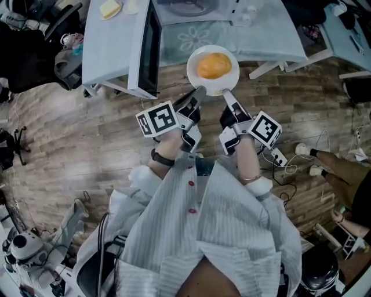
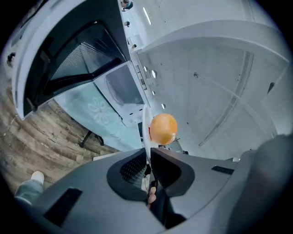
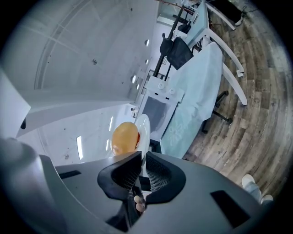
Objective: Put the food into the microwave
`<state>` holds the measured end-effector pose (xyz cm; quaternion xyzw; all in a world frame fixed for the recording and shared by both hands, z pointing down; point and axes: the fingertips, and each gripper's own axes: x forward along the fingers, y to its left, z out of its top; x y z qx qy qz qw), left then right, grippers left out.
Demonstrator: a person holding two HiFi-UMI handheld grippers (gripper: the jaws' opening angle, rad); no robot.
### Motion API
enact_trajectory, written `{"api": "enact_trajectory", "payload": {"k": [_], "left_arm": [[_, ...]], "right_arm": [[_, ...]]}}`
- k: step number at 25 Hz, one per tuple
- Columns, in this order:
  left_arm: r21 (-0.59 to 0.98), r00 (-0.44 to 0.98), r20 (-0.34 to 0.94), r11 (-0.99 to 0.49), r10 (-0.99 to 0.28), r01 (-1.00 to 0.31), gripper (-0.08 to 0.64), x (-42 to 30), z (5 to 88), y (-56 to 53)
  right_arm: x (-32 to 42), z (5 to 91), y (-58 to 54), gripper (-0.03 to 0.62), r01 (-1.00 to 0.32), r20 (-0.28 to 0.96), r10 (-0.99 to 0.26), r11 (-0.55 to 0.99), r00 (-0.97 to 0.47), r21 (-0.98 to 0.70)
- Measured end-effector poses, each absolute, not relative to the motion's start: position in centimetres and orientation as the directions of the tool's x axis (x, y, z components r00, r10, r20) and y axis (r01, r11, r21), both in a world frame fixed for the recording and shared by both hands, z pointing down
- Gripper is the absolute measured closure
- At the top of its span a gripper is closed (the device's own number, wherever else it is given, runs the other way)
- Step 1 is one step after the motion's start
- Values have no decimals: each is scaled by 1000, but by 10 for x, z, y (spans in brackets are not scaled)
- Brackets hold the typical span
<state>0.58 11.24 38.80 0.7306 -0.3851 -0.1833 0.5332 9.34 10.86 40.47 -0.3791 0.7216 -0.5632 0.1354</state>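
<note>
A white plate (image 1: 227, 76) carries a round orange bun (image 1: 214, 65), and I hold it up in front of the table. My left gripper (image 1: 199, 91) is shut on the plate's near left rim. My right gripper (image 1: 228, 96) is shut on its near right rim. The left gripper view shows the plate (image 2: 145, 130) edge-on between the jaws, with the bun (image 2: 163, 128) just past them. The right gripper view shows the same plate (image 3: 143, 128) and bun (image 3: 125, 138). Ahead stands the white microwave (image 1: 191, 10), its dark-windowed door (image 1: 152, 46) swung open to the left.
The microwave rests on a table with a pale blue flowered cloth (image 1: 255, 40). A yellow item on a small dish (image 1: 110, 8) sits on the white surface left of the door. Cables and a power strip (image 1: 279, 158) lie on the wooden floor at right, near another person's legs (image 1: 336, 168).
</note>
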Motion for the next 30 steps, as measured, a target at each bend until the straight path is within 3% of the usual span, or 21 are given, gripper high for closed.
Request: {"api": "enact_trajectory", "payload": {"k": [30], "left_arm": [[914,661,155,-147,-734,-378,537,4,404,10]], "right_arm": [[91,422,9,547,-393,238,-732,44,-639,-919]]}}
